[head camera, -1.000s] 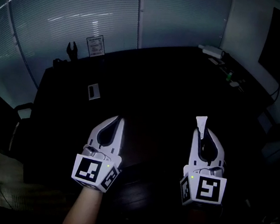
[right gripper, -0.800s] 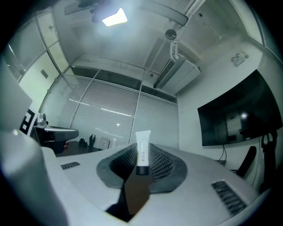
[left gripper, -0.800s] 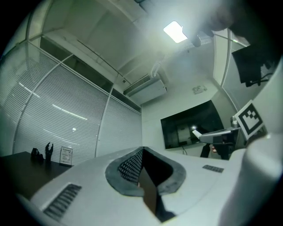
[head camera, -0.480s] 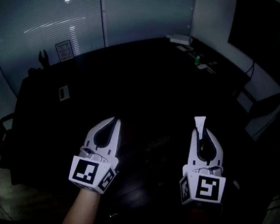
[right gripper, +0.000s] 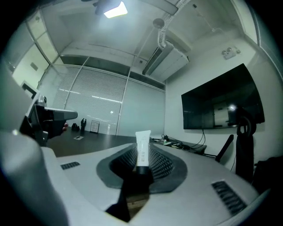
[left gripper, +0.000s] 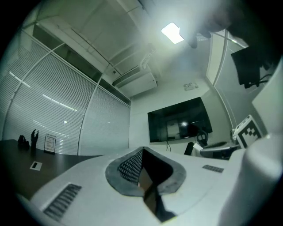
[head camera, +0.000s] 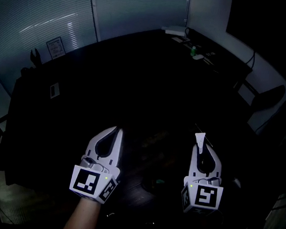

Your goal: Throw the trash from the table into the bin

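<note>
In the head view my right gripper (head camera: pixel 199 146) is shut on a small white tube (head camera: pixel 200 138), which sticks out past its tips over the dark table (head camera: pixel 136 85). The right gripper view shows the tube (right gripper: pixel 142 149) standing upright between the ribbed pads (right gripper: pixel 161 165). My left gripper (head camera: pixel 115 132), held level beside the right one, is shut with nothing in it. In its own view the left gripper (left gripper: pixel 143 164) has its pads together, with only the room beyond. I see no bin in any view.
A framed card (head camera: pixel 54 47) and a dark hand-shaped figure (head camera: pixel 34 57) stand at the table's far left, and a small card (head camera: pixel 54 90) lies nearby. Cables and small items (head camera: pixel 195 53) crowd the far right corner. A chair (head camera: pixel 267 96) stands to the right. A wall screen (right gripper: pixel 221 103) hangs ahead.
Both grippers have travelled together and sunk a little in the head view. The table's far items have slid left and away. The white tube stays in the right gripper.
</note>
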